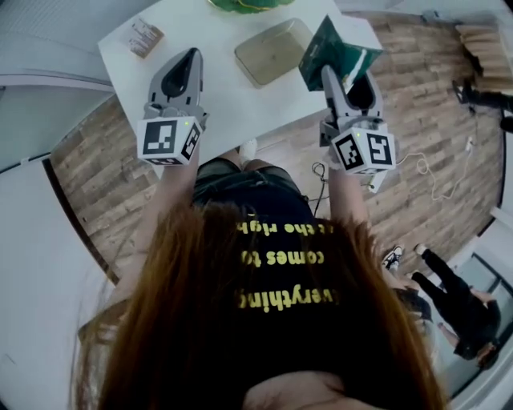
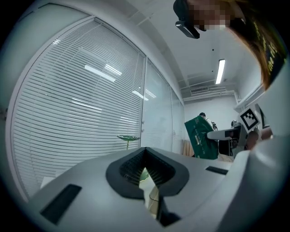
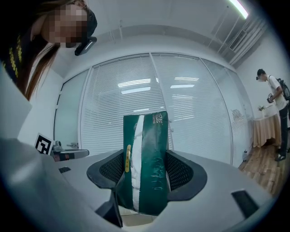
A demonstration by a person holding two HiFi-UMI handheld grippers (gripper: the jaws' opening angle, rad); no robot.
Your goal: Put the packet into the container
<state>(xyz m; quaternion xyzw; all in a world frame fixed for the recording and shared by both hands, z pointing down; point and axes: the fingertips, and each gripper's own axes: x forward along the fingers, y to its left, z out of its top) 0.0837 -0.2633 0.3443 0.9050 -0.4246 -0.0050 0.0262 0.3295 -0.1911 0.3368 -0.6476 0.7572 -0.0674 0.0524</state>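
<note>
My right gripper (image 1: 343,70) is shut on a dark green packet (image 1: 330,50) and holds it upright in the air over the right end of the white table (image 1: 220,100). In the right gripper view the packet (image 3: 147,167) stands on end with a white stripe down its face, pinched between both black pads (image 3: 181,171). A shallow clear container (image 1: 272,50) lies on the table just left of the packet. My left gripper (image 1: 191,58) hovers over the table's left half, its jaws drawn together to a point with nothing in them. The left gripper view shows the packet (image 2: 200,137) far off to the right.
A small brown item (image 1: 144,36) lies near the table's far left corner. A green leaf-shaped thing (image 1: 244,4) sits at the far edge. Below is wood flooring with cables (image 1: 425,172), and a person in black (image 1: 457,308) stands at the lower right. Window blinds (image 3: 149,104) lie ahead.
</note>
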